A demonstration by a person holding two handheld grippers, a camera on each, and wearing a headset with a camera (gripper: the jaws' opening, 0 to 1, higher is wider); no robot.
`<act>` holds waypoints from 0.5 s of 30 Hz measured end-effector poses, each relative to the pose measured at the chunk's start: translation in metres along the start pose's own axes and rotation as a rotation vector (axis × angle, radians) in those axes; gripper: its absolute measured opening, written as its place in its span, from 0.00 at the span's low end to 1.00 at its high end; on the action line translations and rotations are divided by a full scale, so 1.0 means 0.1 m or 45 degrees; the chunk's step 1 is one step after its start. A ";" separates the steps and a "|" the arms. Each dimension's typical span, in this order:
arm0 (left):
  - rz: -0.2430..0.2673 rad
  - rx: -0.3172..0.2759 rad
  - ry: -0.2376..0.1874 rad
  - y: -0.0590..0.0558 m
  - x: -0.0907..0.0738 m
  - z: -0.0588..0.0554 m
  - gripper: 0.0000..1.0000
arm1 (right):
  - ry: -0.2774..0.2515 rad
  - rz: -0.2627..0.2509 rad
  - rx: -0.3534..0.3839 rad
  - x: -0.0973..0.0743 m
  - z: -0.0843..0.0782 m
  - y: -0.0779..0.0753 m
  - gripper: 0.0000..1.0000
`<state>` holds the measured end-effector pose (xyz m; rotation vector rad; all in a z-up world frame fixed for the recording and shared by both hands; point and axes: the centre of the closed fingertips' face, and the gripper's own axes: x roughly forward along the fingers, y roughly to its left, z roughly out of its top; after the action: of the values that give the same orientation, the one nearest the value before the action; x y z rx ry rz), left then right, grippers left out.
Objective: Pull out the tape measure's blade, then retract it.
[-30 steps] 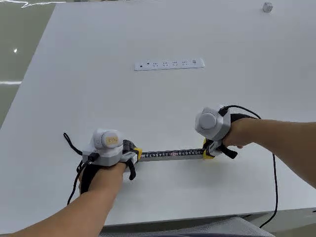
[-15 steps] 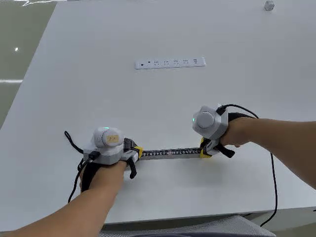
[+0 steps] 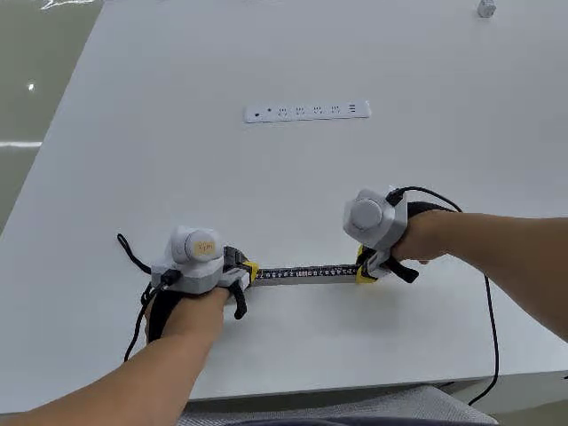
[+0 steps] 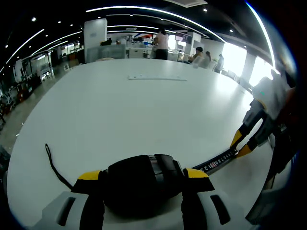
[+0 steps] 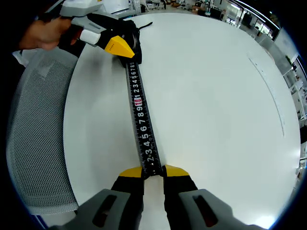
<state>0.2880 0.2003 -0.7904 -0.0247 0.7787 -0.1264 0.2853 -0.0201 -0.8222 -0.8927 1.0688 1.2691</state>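
On table (image 3: 266, 53), L tool (image 3: 241, 270) clamps tape case (image 4: 144, 187), R tool (image 5: 153, 171) pinches blade (image 5: 139, 110)

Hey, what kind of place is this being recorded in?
Probably an open-plan office or lab: a large white table with a power strip on it, a mesh office chair at its edge, and long ceiling light strips above people in the background.

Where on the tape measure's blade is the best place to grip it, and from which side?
Probably its free end, approached end-on along the strip, as the right gripper has it. The blade is a thin flat band, so fingers close on either side of it there. The left gripper holds the case.
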 end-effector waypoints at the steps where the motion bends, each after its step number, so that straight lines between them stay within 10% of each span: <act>1: 0.000 0.000 0.000 0.00 0.00 0.00 0.62 | -0.002 0.000 0.000 0.00 0.00 0.00 0.15; 15: -0.005 0.004 0.000 -0.01 -0.01 0.00 0.62 | -0.025 0.001 0.006 0.01 0.07 0.01 0.15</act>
<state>0.2874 0.1998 -0.7898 -0.0232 0.7784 -0.1316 0.2849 -0.0132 -0.8213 -0.8746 1.0559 1.2729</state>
